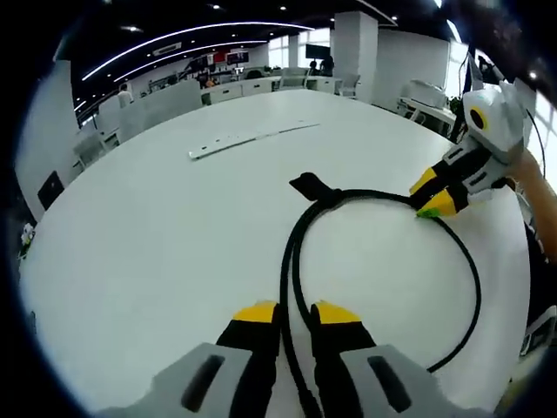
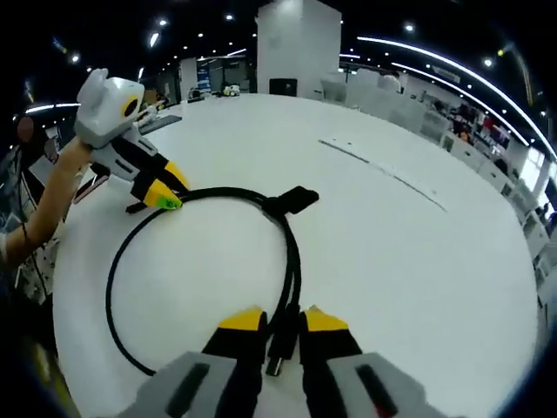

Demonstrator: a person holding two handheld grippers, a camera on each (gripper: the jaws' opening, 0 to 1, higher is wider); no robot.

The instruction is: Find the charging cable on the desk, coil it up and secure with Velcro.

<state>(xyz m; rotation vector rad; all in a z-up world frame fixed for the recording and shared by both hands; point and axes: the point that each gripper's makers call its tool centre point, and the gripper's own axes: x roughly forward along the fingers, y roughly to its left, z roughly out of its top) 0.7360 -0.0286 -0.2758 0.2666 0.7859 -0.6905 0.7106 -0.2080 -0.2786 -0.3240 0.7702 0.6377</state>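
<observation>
Left gripper view | left gripper (image 1: 296,313), right gripper (image 1: 432,205) each nipped tight on cable loop (image 1: 474,279) | Velcro tab (image 1: 309,184) | white strip (image 1: 248,139) beyond

Open-plan office, large and dim. Long curved light strips (image 1: 187,37) and small spotlights (image 2: 162,23) across a dark ceiling. Rows of pale desks (image 1: 248,87) with dark monitors (image 1: 318,51) toward the far windows (image 1: 287,48). White square pillar (image 2: 298,48) mid-floor. Big white round-edged table (image 1: 157,226) in front, with a long white power strip (image 1: 248,139) lying on it.
</observation>
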